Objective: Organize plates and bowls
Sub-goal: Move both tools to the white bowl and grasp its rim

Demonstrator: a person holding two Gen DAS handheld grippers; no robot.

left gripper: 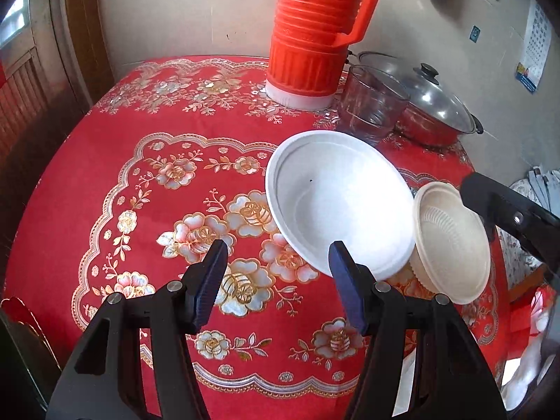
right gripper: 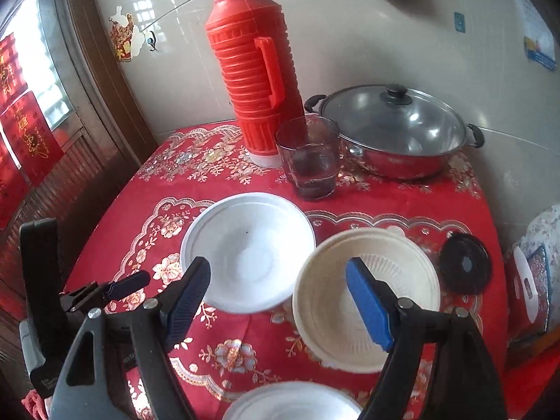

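A white bowl (left gripper: 339,199) (right gripper: 248,250) sits on the red flowered tablecloth. A cream ribbed bowl (left gripper: 451,241) (right gripper: 367,297) stands right beside it on its right. A second white dish (right gripper: 290,404) shows at the bottom edge of the right wrist view. My left gripper (left gripper: 276,262) is open and empty, just short of the white bowl's near rim. My right gripper (right gripper: 280,280) is open and empty, above the near sides of both bowls. The left gripper also shows at the left of the right wrist view (right gripper: 105,290).
A tall red thermos (left gripper: 315,31) (right gripper: 252,70) stands at the back. A clear glass (left gripper: 371,101) (right gripper: 309,155) and a lidded steel pot (left gripper: 427,101) (right gripper: 395,129) stand near it. A small black lid (right gripper: 463,262) lies right of the cream bowl. The table (right gripper: 483,182) ends at a wall.
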